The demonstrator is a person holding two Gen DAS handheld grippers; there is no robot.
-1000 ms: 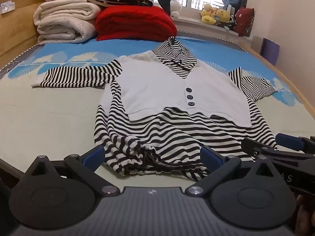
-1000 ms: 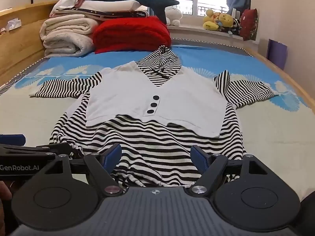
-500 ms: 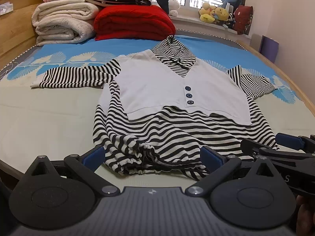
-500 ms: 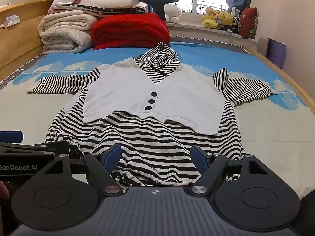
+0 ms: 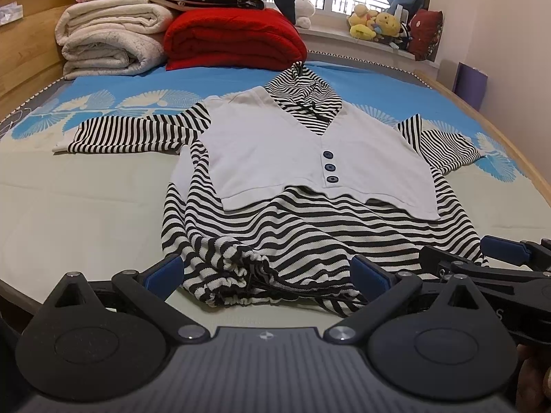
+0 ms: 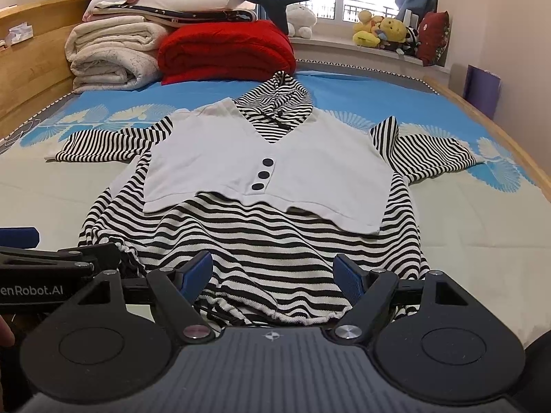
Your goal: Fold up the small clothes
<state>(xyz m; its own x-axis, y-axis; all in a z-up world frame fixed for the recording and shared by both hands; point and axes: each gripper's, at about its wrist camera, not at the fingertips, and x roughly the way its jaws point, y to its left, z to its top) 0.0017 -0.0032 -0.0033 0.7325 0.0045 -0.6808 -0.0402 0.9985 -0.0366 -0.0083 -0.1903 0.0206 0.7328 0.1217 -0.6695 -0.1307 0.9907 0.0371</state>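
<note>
A wide bed [image 5: 86, 206] with a wooden frame carries everything, its cover pale green in front and blue with white fan shapes further back. A striped hooded top [image 5: 310, 227] with a white buttoned vest panel lies flat on it, front up, sleeves spread to both sides, hood toward the far end. Behind it rest folded cream blankets [image 5: 110, 44] and, just beside them, a folded red blanket [image 5: 234, 39].

A small black-and-white striped hooded top [image 5: 310, 241] lies face up on the bed, hood [image 6: 279, 99] pointing toward the far end. A white vest panel [image 6: 310, 172] with three dark buttons [image 6: 263, 173] covers its chest. Both sleeves are spread sideways, and the drawstring hem [image 5: 255, 275] is bunched up nearest us.
</note>
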